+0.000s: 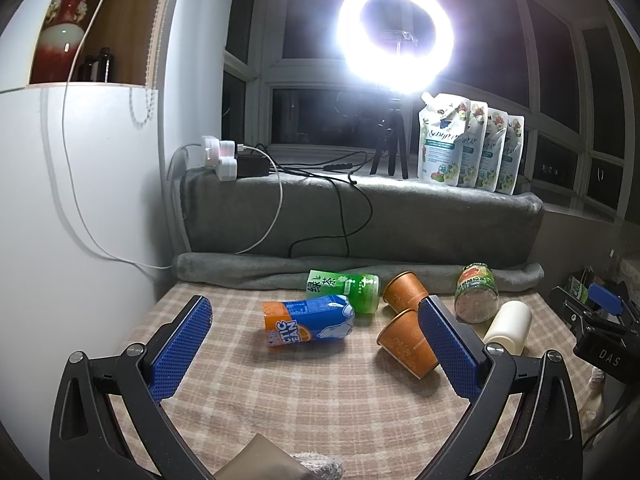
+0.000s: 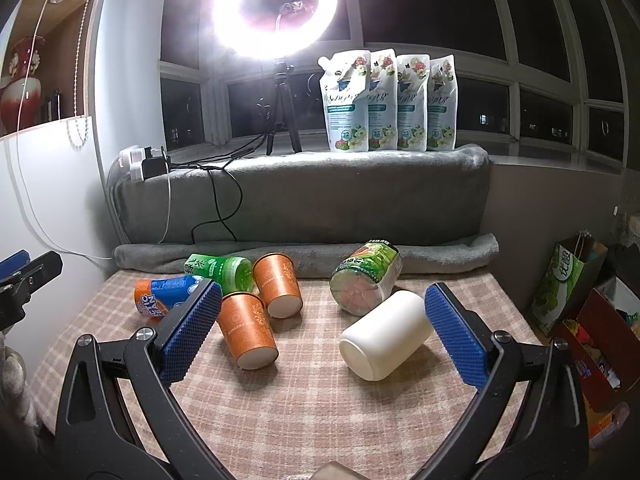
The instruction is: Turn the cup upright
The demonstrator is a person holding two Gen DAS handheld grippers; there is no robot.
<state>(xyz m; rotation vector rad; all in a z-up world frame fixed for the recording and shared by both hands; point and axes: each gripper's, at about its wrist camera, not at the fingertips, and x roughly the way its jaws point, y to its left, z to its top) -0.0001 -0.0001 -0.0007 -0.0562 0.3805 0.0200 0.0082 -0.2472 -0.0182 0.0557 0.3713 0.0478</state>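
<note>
Several cups lie on their sides on the checked tablecloth (image 2: 320, 408). A white cup (image 2: 385, 337) lies between my right gripper's fingers, base toward me; it also shows in the left wrist view (image 1: 509, 326). Two orange paper cups lie left of it, a near one (image 2: 247, 330) (image 1: 406, 342) and a far one (image 2: 278, 284) (image 1: 405, 291). My right gripper (image 2: 324, 300) is open and empty above the cloth. My left gripper (image 1: 314, 320) is open and empty, its right finger (image 1: 450, 348) in front of the near orange cup.
A blue-orange can (image 1: 308, 320), a green tea bottle (image 1: 344, 289) and a glass jar (image 1: 477, 292) lie or stand among the cups. A grey blanket-covered ledge (image 1: 400, 216) with cables, a ring light (image 1: 396, 32) and refill pouches (image 1: 468, 144) is behind. Boxes (image 2: 592, 320) stand at right.
</note>
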